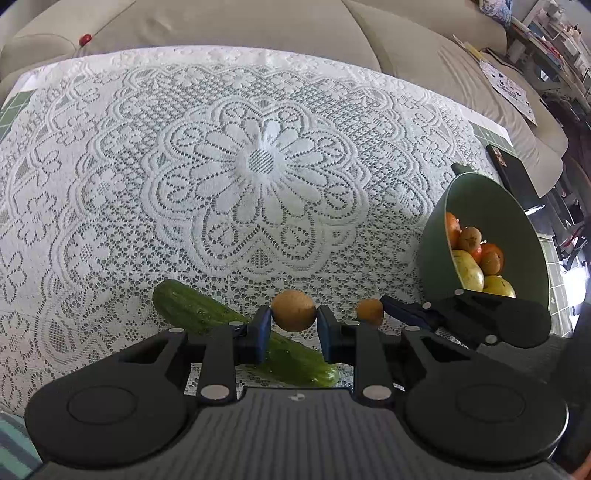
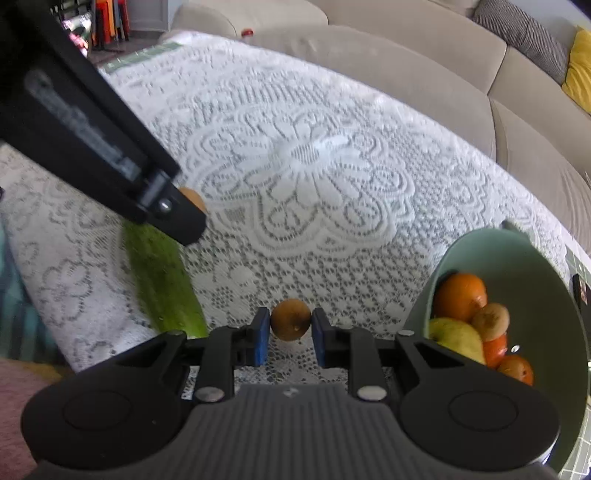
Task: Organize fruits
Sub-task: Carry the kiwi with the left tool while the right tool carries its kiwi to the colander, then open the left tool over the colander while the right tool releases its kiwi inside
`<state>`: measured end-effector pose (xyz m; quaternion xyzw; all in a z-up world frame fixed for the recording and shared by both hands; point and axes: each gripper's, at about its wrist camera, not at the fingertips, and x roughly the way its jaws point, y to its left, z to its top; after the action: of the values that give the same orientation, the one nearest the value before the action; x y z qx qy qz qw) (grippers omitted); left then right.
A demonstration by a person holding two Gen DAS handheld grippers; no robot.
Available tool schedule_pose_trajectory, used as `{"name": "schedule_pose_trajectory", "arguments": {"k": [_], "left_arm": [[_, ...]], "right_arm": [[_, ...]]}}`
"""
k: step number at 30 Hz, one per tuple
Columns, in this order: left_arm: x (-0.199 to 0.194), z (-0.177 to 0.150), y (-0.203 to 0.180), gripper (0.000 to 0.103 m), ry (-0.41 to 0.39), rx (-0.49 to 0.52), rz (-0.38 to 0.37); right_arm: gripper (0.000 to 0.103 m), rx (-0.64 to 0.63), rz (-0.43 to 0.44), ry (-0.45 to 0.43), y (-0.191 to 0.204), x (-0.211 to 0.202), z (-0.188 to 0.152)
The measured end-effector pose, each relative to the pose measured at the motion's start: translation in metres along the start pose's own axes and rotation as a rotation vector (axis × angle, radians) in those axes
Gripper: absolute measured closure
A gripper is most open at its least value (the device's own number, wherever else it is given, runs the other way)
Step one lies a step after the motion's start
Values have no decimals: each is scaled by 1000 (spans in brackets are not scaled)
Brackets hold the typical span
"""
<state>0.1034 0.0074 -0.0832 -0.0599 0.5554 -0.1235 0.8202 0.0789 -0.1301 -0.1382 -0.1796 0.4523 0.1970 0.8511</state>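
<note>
Both grippers (image 1: 294, 325) (image 2: 290, 332) clamp brown fruits (image 1: 293, 310) (image 2: 290, 319) beside bowl rim (image 2: 461, 251).

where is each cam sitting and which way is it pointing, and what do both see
Left wrist view: sits on the left tongs, facing forward over the lace tablecloth toward the sofa; its blue pads clamp a small brown fruit, and the right tongs enter from the right.
Right wrist view: sits on the right tongs, facing the same way, clamping another small brown fruit; the left tongs cross the upper left.
Both show the cucumber, the green bowl of fruit, tablecloth and sofa.
</note>
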Motion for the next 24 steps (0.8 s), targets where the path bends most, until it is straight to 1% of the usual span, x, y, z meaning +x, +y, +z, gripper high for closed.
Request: {"name": "schedule_pose_trajectory", "arguments": {"k": [6, 13, 18, 24], "left_arm": [[-14, 3, -17, 74, -37, 30, -6], [-21, 8, -50, 74, -54, 86, -37], [-19, 12, -77, 74, -55, 133, -58], [-10, 19, -106, 74, -44, 175, -87]], "right_arm": [[82, 27, 4, -71, -13, -38, 2], [82, 85, -37, -131, -38, -74, -5], [82, 129, -92, -148, -62, -87, -13], [82, 173, -146, -151, -90, -90, -24]]}}
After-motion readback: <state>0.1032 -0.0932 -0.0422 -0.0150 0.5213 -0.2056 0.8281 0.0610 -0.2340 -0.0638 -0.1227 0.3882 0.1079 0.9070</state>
